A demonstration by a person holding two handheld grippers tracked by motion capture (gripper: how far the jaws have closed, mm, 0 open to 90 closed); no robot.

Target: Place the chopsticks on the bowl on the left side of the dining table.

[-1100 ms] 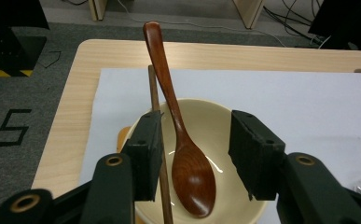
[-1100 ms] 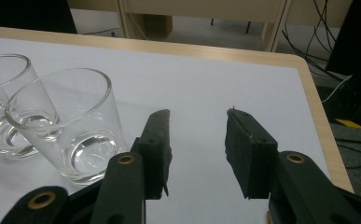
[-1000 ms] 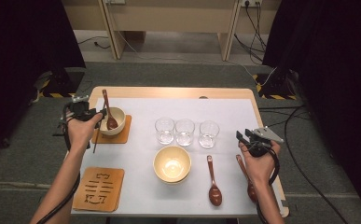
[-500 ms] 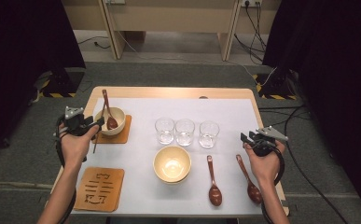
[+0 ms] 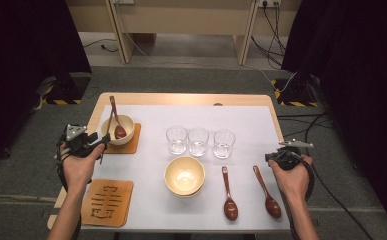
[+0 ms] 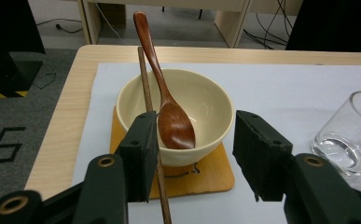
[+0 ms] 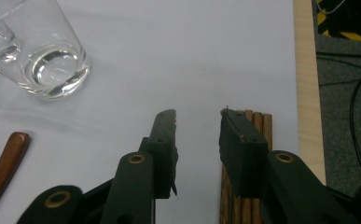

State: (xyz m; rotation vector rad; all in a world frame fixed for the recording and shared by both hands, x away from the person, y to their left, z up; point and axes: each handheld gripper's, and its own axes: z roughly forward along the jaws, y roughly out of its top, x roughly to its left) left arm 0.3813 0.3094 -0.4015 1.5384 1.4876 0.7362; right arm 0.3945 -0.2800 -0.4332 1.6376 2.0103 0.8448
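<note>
A cream bowl (image 6: 201, 100) with a brown wooden spoon (image 6: 171, 121) in it stands on an orange coaster (image 5: 131, 141) at the table's left. A single chopstick (image 6: 144, 79) leans on the bowl's rim, just inside one finger (image 6: 141, 154) of my left gripper (image 6: 194, 121). That gripper (image 5: 98, 140) is open in front of the bowl; its jaws have just been opening and press on nothing. My right gripper (image 7: 197, 116) is open at the table's right edge (image 5: 280, 154). Its jaws have just been closing over bare mat. Several chopsticks (image 7: 257, 126) lie under one finger.
Three clear glasses (image 5: 198, 141) stand in a row mid-table. In front of them is a second cream bowl (image 5: 184, 175), with two wooden spoons (image 5: 228, 192) (image 5: 266, 192) to its right. A patterned coaster (image 5: 106, 202) lies front left. A white mat (image 5: 181, 117) covers the table.
My left hand has drawn back from the bowl toward the person. The right hand has barely shifted.
</note>
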